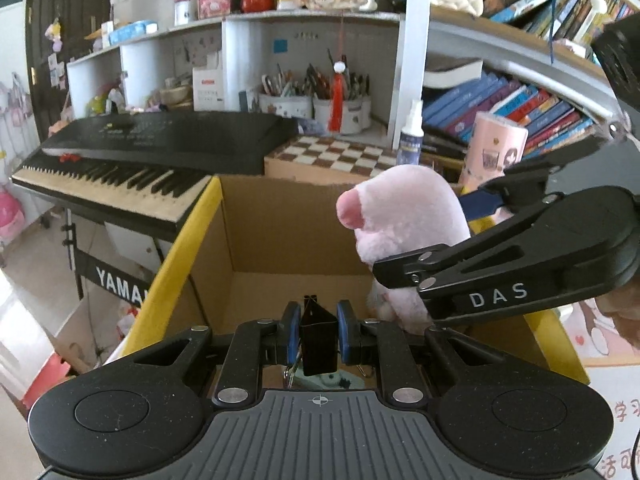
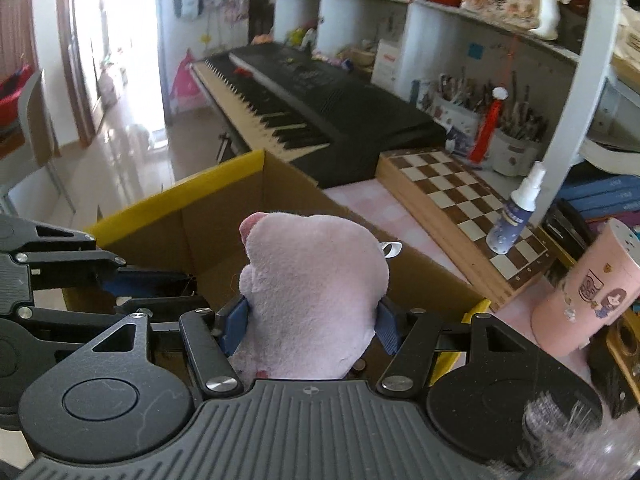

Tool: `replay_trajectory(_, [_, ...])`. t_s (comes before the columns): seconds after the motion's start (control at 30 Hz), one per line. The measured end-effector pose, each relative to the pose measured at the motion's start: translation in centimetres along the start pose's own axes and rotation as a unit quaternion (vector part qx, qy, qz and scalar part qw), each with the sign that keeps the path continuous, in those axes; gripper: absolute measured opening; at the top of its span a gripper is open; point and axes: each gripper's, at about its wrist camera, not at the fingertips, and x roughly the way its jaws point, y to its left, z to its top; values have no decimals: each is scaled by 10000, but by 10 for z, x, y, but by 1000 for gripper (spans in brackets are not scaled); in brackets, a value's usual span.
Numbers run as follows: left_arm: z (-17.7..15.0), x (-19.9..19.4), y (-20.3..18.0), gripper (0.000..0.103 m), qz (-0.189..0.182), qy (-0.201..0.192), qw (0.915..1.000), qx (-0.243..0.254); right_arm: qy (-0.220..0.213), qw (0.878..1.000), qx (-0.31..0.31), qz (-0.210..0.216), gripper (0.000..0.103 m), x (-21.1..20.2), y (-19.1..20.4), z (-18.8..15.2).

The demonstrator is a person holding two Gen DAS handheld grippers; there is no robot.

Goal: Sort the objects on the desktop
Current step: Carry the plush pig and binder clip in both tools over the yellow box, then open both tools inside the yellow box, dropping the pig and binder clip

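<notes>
I have two tools in view and each one carries a single item. My left tool [image 1: 318,332] is closed down on one black binder clip [image 1: 318,338], its two blue pads [image 1: 293,330] pressing the clip's sides, and it hangs over the open cardboard box [image 1: 280,232] with the yellow-edged flaps. My right tool [image 2: 310,326] is clamped around one pink plush pig [image 2: 316,296], its two blue pads [image 2: 236,328] squeezing the lower body while the snout points away from me toward the box [image 2: 208,220]; in the left wrist view the same pig [image 1: 400,216] sits above the box's right side, gripped by the right tool [image 1: 404,276] that reaches in from the right. In the right wrist view the left tool [image 2: 160,284] comes in from the left, just beside the pig. On the pink table [image 2: 384,204] beyond the box I count one chessboard [image 2: 460,200], one white spray bottle [image 2: 516,212] standing on its near corner, and one pink cylindrical container [image 2: 584,296] to the right. One black Yamaha keyboard [image 1: 152,152] sits to the left of the chessboard. Behind the board, two white pen pots [image 1: 316,104] stand on the shelf, stuffed with pens, with one red tassel [image 1: 338,96] hanging in front of them.
</notes>
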Motion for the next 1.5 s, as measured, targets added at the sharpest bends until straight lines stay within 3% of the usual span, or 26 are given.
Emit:
replay_trajectory(0.67, [-7,11,-11,18,78,297,9995,-61,606,9976,-267,223,63,33,-8,-3])
replay_trajectory(1.0, [-2,2,-13,20,137,99,9999,9,586,9978,-234,212,65,35,-10,-3])
replay_trajectory(1.5, [5,-31,-10,53,297,-434,9986,-82,110,9999,-99,17,66,-1,-8,3])
